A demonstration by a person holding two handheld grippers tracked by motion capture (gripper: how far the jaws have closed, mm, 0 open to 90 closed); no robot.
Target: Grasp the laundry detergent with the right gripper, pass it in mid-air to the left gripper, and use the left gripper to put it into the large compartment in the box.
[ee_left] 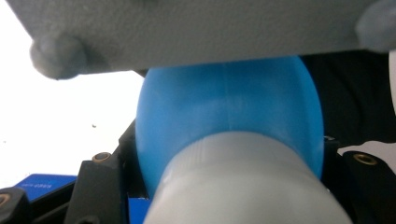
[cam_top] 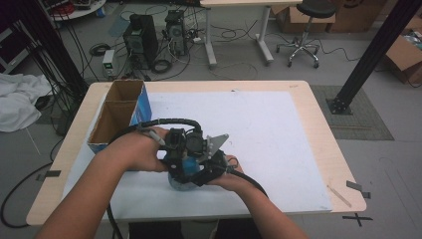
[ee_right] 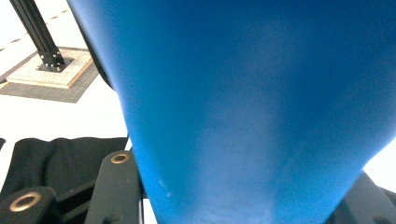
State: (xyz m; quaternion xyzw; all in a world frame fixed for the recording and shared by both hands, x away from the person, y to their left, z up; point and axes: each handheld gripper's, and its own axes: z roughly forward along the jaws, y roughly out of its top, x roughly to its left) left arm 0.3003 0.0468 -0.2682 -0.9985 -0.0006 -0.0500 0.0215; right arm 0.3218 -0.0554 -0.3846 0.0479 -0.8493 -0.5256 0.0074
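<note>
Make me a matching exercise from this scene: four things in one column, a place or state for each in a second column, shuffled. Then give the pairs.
Things
1. blue bulb
2. cardboard box
3. office stool
4. white cloth

Places or states
A. on the floor, left of the table
B. open-topped, at the table's left edge
C. clamped between the jaws of both grippers
D. on the floor beyond the table, on wheels

Pairs: 1-C, 2-B, 3-D, 4-A
</note>
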